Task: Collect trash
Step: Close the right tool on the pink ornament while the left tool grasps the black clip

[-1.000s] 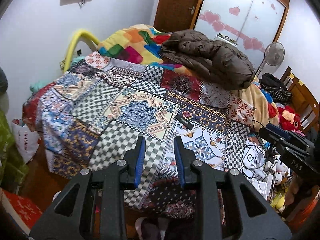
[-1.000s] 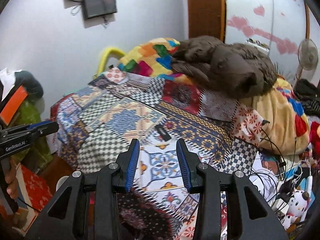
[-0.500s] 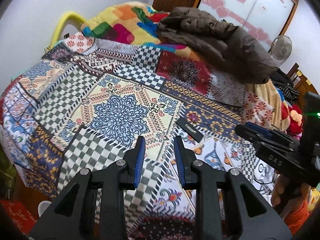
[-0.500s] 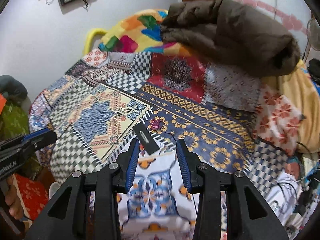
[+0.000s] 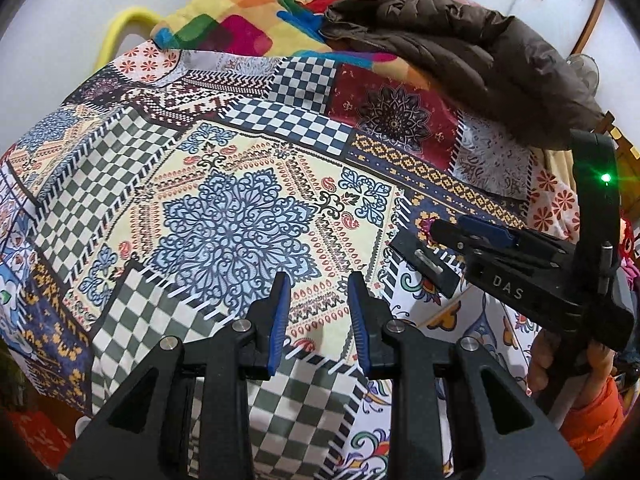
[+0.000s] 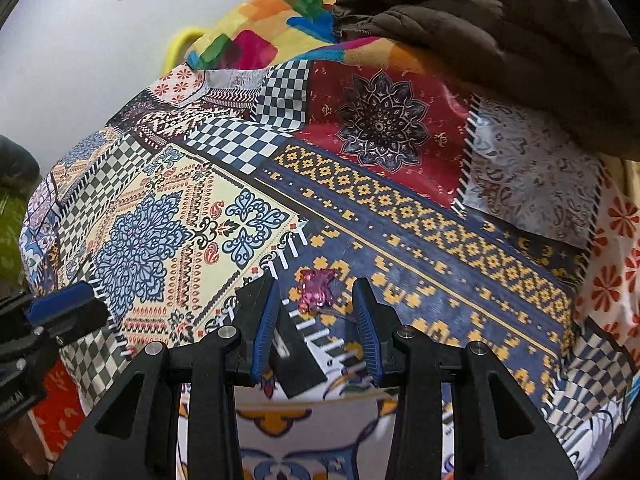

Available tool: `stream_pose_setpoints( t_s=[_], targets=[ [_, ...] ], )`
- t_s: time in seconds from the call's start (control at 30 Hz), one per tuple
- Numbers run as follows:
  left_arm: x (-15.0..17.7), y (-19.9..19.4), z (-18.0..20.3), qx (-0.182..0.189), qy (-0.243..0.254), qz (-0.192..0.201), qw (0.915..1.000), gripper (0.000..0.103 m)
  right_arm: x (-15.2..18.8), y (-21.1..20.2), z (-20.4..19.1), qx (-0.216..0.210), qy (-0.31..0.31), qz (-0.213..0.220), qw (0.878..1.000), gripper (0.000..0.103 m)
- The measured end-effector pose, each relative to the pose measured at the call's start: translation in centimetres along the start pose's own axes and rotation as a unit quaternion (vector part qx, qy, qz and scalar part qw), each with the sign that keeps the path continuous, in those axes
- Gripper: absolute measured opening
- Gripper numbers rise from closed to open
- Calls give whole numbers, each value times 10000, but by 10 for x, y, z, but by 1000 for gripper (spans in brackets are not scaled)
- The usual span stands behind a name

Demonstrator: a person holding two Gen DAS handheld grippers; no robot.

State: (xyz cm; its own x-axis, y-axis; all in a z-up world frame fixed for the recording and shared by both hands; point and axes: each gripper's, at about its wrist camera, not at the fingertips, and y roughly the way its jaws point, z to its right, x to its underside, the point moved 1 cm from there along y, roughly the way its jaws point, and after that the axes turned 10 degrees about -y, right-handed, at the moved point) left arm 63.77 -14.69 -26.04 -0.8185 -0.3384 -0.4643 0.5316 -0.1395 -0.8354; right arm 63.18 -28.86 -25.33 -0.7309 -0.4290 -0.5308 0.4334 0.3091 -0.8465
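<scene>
A crumpled pink wrapper [image 6: 316, 290] is lying on the bed's patchwork bedspread [image 6: 420, 216], on a blue and yellow patterned patch, just beside a flat black rectangular thing [image 6: 294, 356] that I cannot identify. The right gripper [image 6: 314, 328] is hovering over the wrapper with its fingers [image 6: 264, 328] standing apart and grasping nothing; the wrapper is showing in the gap between them, a little beyond the tips. The left gripper [image 5: 316, 320] is hanging over a cream and blue flowered patch of the bedspread, its fingers [image 5: 280, 320] likewise parted and empty. In the left view a hand [image 5: 560, 364] in an orange sleeve [image 5: 596, 412] is gripping the right gripper's handle. A brown padded jacket [image 6: 500, 32] is lying at the far end of the bed, partly over a colourful blanket [image 5: 240, 20].
</scene>
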Motion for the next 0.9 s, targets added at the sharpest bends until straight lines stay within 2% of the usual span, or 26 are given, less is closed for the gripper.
stream_pose_setpoints(
  t_s=[0.23, 0.37, 0.57, 0.73, 0.9],
  targets=[
    [-2, 14, 11, 41, 39, -82, 10000, 28, -1, 16, -3, 29, -225, -127, 9997, 19],
    [-1, 22, 25, 74, 99, -201, 9997, 28, 0, 15, -2, -23, -237, -115, 9996, 18],
    [0, 35, 54, 95, 142, -315, 9994, 50, 8, -7, 17, 43, 36, 111, 9999, 18],
    [0, 50, 74, 53, -69, -447, 9990, 51, 19, -32, 40, 159, 257, 300, 9991, 18],
    [3, 68, 90, -345, -211, -333, 9986, 51, 31, -48, 58, 145, 471, 413, 9979, 18]
  ],
)
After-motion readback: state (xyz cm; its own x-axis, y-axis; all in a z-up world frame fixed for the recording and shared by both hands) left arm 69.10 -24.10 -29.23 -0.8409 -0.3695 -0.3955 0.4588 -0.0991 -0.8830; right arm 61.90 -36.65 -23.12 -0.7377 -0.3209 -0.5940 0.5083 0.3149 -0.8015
